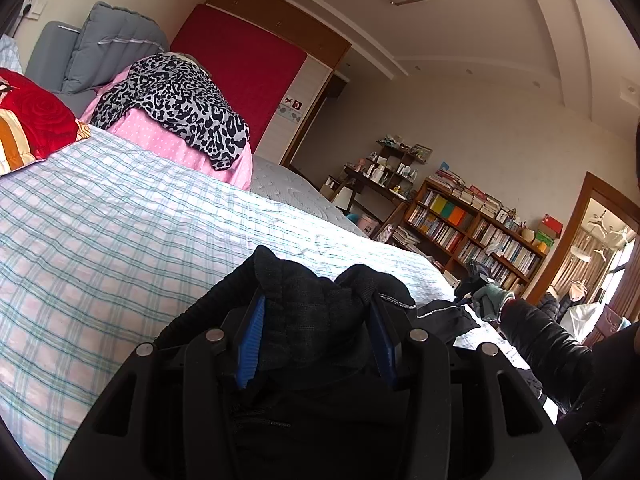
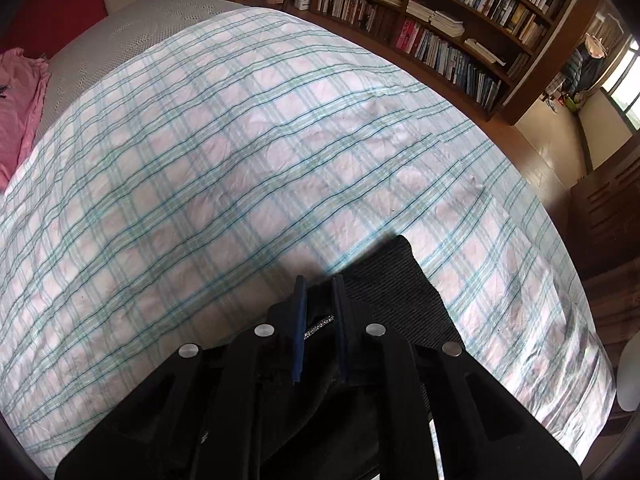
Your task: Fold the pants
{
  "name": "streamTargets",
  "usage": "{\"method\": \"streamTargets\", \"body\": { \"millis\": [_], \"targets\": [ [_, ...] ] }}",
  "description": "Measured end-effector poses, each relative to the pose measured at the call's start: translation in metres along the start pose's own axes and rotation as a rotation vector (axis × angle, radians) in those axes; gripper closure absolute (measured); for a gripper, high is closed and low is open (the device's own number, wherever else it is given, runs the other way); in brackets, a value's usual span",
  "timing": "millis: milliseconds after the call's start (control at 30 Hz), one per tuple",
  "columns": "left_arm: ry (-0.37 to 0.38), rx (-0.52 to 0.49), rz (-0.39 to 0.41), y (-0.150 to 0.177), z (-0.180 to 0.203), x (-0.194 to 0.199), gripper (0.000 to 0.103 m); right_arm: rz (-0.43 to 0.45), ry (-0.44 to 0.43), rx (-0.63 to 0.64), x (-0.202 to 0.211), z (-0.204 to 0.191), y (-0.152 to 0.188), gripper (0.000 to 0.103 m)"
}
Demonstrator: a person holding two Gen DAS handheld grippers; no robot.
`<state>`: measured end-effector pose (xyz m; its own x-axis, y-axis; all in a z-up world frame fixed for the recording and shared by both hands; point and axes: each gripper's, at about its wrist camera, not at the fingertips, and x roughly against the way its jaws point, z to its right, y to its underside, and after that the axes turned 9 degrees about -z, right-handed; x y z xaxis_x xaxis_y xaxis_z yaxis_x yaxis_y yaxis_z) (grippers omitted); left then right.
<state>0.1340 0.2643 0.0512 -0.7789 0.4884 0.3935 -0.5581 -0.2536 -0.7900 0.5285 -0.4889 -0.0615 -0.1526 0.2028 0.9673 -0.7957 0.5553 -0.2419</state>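
The left gripper (image 1: 318, 332) is pointing nearly level and its blue pads (image 1: 252, 336) are pressing on a thick bunch of the dark pants (image 1: 316, 308). The right gripper (image 2: 320, 320) is pointing steeply down, jaws nearly together, pinching the pants. A gloved hand (image 1: 492, 300) is gripping its handle.

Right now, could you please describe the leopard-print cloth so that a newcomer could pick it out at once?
Start at the bed with the checked sheet and look toward its head, where a red panel stands against the wall. A pink heap lies there, and the leopard-print cloth is draped over it. It alone is grey with black spots, beside a plain grey cushion and a red rose pillow.
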Motion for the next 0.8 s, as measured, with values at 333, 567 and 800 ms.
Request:
{"method": "streamTargets", "body": {
  "millis": [333, 567, 800],
  "targets": [
    [0.015, 0.04, 0.024, -0.003, -0.005, 0.008, 0.056, 0.13, -0.134, -0.028, 0.07, 0.06, 0.04, 0.094],
    [0.046, 0.103, 0.046, -0.004, -0.014, 0.019, 0.056, 0.199, -0.228, -0.079, 0.11, 0.13, 0.108, 0.095],
    [0.079, 0.168, 0.072, 0.005, -0.017, 0.052, 0.056, 0.234, -0.321, -0.138, 0.121, 0.208, 0.195, 0.096]
  ]
}}
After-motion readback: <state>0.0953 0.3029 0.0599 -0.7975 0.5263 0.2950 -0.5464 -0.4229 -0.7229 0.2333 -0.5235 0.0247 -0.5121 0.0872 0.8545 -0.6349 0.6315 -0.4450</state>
